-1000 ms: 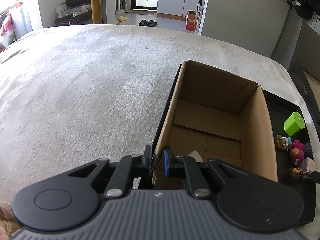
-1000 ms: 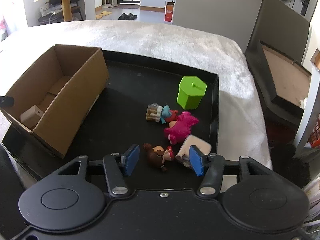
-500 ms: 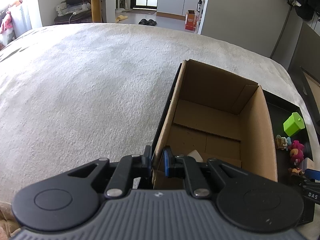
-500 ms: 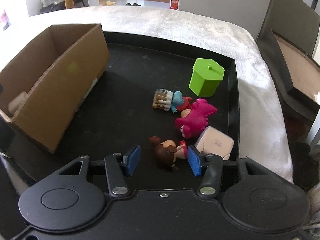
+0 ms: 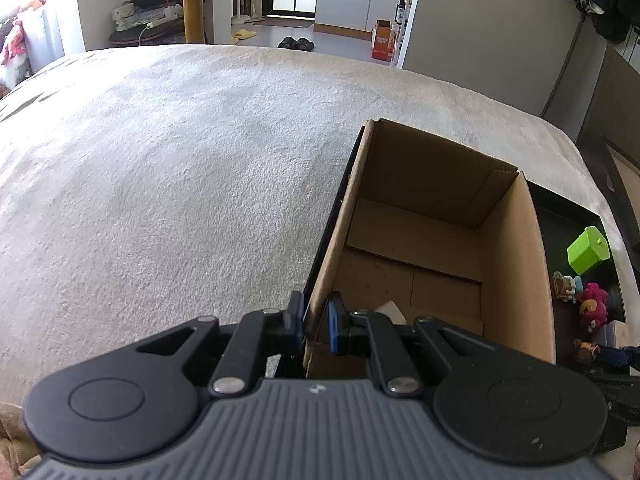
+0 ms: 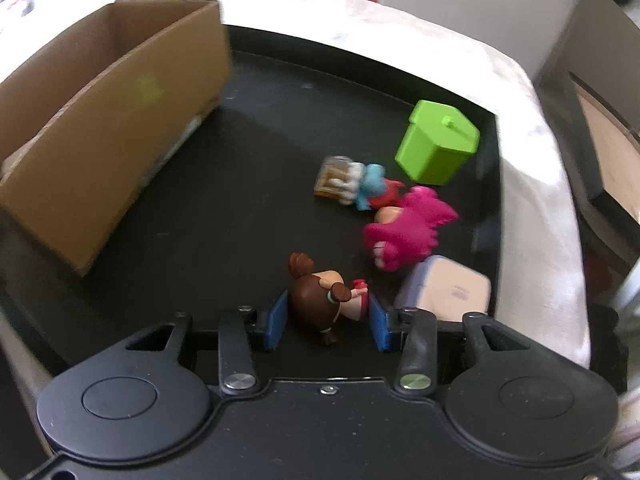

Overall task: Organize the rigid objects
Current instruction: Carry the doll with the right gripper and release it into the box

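Observation:
My left gripper (image 5: 316, 322) is shut on the near wall of an open cardboard box (image 5: 516, 264), which stands on a black tray (image 6: 200, 208). A small white object (image 5: 390, 309) lies inside the box. My right gripper (image 6: 326, 320) is open, low over the tray, with a brown-haired doll figure (image 6: 320, 300) between its blue pads (image 6: 276, 320). Whether the pads touch the doll is unclear. The box (image 6: 120, 120) is at the left in the right wrist view.
On the tray lie a green hexagonal box (image 6: 438, 142), a small blue and red figure (image 6: 360, 184), a pink toy (image 6: 408, 228) and a white cube (image 6: 448, 290). The tray rests on a white fuzzy blanket (image 5: 180, 180). A dark frame (image 6: 600, 152) is at the right.
My right gripper has moved forward and down onto the brown-haired doll, which now sits between its pads, and the jaws have narrowed. My left gripper has kept still on the box wall.

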Motion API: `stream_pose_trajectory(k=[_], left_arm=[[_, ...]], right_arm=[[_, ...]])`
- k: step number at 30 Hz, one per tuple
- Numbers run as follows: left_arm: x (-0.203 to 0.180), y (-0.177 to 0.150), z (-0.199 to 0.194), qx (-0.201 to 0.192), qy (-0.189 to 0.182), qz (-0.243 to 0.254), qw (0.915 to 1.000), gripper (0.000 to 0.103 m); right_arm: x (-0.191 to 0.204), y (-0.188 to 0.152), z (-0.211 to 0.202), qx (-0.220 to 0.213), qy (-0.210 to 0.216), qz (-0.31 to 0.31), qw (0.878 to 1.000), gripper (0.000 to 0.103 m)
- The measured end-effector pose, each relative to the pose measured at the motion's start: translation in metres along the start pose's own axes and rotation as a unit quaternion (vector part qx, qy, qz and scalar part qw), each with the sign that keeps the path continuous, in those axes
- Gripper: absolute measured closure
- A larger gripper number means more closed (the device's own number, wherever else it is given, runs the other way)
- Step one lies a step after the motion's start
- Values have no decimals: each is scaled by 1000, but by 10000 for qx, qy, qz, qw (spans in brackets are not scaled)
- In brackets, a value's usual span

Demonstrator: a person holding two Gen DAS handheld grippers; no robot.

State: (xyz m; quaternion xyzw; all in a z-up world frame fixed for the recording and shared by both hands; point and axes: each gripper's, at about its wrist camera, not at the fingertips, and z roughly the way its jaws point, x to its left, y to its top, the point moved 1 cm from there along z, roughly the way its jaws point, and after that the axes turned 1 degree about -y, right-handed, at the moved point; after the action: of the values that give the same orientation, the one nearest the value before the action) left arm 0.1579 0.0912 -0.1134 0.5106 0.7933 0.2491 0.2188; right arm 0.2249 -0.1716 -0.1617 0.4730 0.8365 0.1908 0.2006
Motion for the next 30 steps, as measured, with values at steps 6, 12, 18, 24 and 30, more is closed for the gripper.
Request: stream_pose_trajectory(k=[6, 12, 18, 24, 30], left_arm=[[-1, 0, -1, -9, -3, 23, 10000, 92], [0, -1, -4, -53, -24, 15, 10000, 92], [0, -1, -5, -64, -28, 15, 10000, 92], [1, -1, -5, -76, -59, 1, 10000, 92], [0, 0, -5, -79, -65, -9, 9999, 92]], right_arm=[[12, 5, -17, -114, 75, -49, 9999, 61], [21, 18, -34, -331, 92, -108, 9994, 61], [24, 36, -50, -576, 91, -201, 9981, 61], [30, 53, -63, -816, 78, -295, 9962, 61], [40, 69, -72, -1019, 158, -434, 9937, 61]])
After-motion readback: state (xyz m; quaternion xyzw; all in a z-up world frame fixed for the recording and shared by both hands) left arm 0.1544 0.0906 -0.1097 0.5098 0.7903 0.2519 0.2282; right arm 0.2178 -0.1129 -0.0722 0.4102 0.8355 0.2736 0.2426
